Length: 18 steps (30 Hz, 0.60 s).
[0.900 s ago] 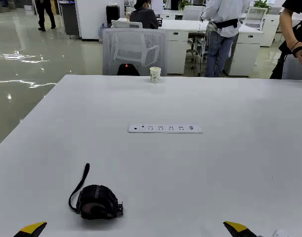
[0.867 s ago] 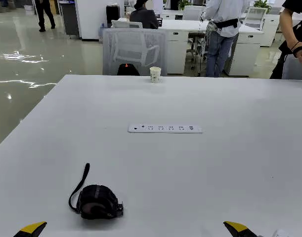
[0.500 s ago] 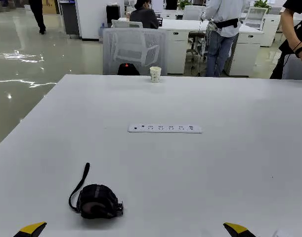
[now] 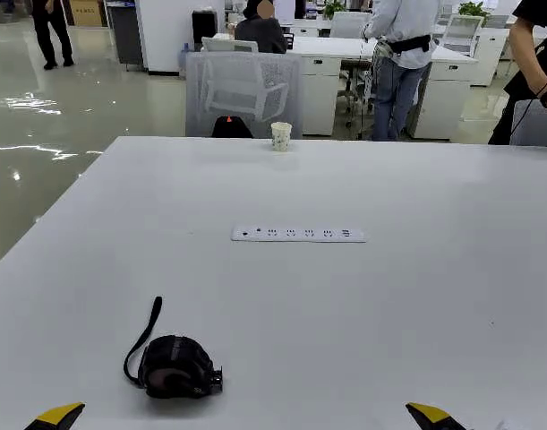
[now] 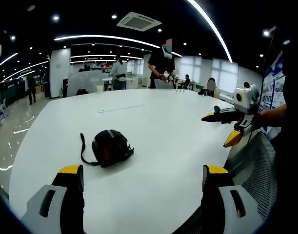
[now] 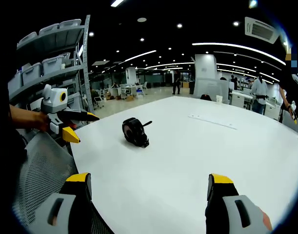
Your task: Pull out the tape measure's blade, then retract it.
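A black tape measure [image 4: 175, 365] with a black wrist strap lies on the white table [image 4: 389, 296], near the front left, with its blade inside the case. It also lies ahead of my left gripper [image 5: 143, 178] as the tape measure [image 5: 111, 147], and ahead of my right gripper [image 6: 149, 179] as the tape measure [image 6: 135, 131]. Both grippers are open, hold nothing and stay clear of it. Yellow fingertips [image 4: 54, 414] poke in at the bottom left of the head view and fingertips [image 4: 431, 415] at the bottom right. Each gripper view catches the other: right gripper [image 5: 219, 129], left gripper [image 6: 83, 127].
A white power strip [image 4: 298, 234] lies mid-table. A paper cup [image 4: 281, 135] stands at the far edge, with a mesh chair [image 4: 243, 90] behind it. People stand and sit among desks beyond, and one person [image 4: 533, 63] is at the far right corner.
The tape measure and both grippers have stayed where they were. A person walking in the far left background has moved further left.
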Each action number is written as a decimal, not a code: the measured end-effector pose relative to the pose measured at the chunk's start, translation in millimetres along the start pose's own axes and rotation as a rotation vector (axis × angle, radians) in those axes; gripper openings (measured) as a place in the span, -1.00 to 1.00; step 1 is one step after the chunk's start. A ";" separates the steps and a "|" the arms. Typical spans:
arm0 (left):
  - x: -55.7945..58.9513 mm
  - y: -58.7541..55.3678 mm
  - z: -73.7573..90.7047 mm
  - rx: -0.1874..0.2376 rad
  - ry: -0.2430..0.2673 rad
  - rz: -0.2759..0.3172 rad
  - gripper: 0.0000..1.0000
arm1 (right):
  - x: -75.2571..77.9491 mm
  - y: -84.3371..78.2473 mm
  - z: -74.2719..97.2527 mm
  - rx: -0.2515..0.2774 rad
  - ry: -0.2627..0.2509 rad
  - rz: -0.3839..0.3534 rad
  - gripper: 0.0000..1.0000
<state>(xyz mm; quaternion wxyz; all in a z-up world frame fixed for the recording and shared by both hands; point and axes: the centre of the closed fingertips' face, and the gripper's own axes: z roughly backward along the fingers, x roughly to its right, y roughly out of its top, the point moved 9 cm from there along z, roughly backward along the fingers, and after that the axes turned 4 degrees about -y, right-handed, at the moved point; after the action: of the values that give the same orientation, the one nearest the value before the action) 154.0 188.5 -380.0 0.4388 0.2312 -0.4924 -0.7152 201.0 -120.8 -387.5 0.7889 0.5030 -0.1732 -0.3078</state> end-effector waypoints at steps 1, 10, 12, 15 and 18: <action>0.0 0.1 0.0 0.001 0.000 0.000 0.99 | 0.2 0.1 0.0 0.000 -0.001 0.000 0.98; 0.1 0.3 -0.5 -0.002 -0.002 0.000 0.99 | 2.6 0.1 -1.0 -0.006 0.002 0.005 0.98; -0.4 0.3 -0.6 -0.003 -0.002 0.000 0.99 | 3.7 0.2 -1.6 -0.007 0.001 0.004 0.98; -1.2 0.3 -0.9 -0.004 -0.003 -0.001 0.99 | 5.3 0.7 -2.4 -0.010 0.007 0.003 0.98; -2.1 0.2 -1.3 -0.007 -0.005 -0.002 0.99 | 6.4 1.1 -3.4 -0.015 0.009 0.010 0.98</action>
<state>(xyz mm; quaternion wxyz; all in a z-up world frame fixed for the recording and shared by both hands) 156.2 189.7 -380.5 0.4378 0.2285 -0.4909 -0.7178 208.1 -122.3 -388.2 0.7948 0.4978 -0.1697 -0.3029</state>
